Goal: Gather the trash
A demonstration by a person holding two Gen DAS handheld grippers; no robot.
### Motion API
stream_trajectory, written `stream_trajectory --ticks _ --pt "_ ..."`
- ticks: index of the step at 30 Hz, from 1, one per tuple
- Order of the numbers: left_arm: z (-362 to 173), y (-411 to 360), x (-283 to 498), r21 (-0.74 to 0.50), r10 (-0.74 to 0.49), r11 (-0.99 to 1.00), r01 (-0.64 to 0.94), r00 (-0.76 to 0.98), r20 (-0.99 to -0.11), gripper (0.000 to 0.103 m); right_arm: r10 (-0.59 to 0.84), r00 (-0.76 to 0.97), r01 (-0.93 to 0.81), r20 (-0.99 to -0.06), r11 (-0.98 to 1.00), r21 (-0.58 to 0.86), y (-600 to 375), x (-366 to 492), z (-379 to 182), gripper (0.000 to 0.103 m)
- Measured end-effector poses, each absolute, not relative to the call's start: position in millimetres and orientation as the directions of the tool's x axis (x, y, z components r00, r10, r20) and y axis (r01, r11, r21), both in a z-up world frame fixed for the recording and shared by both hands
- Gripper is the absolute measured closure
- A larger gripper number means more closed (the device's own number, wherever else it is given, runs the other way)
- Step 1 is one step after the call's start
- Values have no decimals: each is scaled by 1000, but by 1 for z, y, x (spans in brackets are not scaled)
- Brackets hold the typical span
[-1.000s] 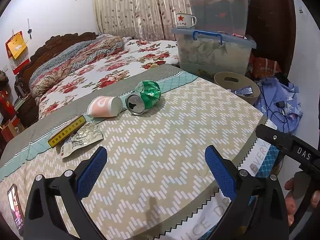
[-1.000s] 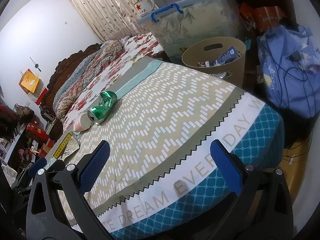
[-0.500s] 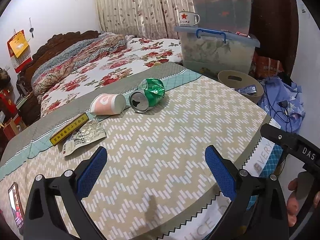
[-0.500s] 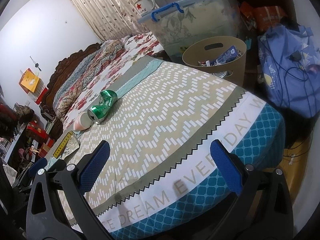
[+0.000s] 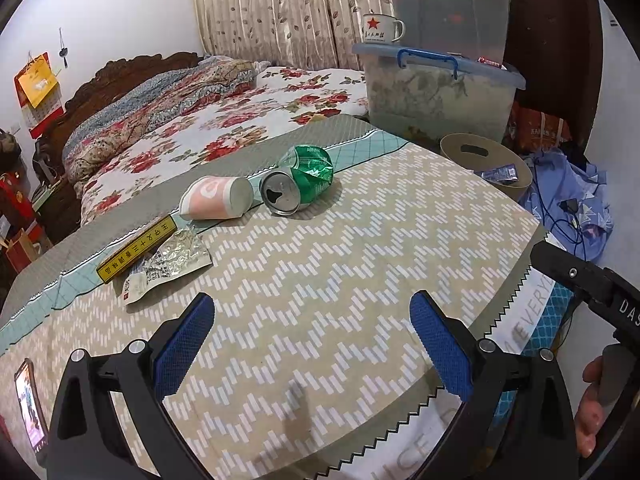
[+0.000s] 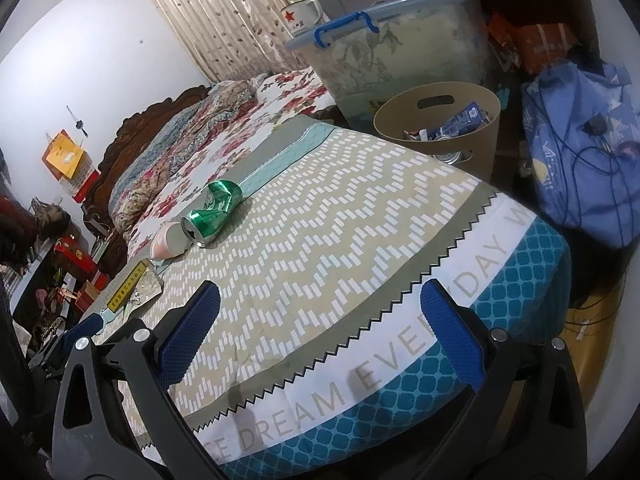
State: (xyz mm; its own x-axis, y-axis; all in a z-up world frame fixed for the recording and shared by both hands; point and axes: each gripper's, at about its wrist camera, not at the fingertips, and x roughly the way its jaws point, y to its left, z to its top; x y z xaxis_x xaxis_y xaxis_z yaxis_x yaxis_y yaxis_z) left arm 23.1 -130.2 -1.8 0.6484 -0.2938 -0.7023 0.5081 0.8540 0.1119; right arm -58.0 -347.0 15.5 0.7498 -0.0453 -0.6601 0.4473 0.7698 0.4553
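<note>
Closest to me, the left hand-held gripper [image 5: 312, 354] hangs over the near part of the table [image 5: 360, 248], its blue pads spread wide with nothing between them. The right hand-held gripper [image 6: 320, 334] hovers over the table's near edge, just as wide apart and empty, above the printed lettering on the cloth.

Further in, along the left side, a crumpled silver wrapper [image 5: 168, 266] lies touching a long yellow box [image 5: 138, 248]. Past those, a pink paper cup [image 5: 216, 198] lies on its side, just beside a crushed green can [image 5: 298, 180] whose open top faces the grippers.

Beyond the table's far right corner stands a tan bin [image 6: 438, 124] already holding some blue packets and cans. Behind it sits a clear storage tub [image 5: 438, 96] with a starred mug [image 5: 382, 28] on its lid.
</note>
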Motion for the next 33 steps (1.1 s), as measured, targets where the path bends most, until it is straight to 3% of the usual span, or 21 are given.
stream_trajectory --ticks 33 --pt "-12 -125 34 62 -306 858 510 603 -737 9 -29 738 439 -674 779 447 -342 -50 13 4"
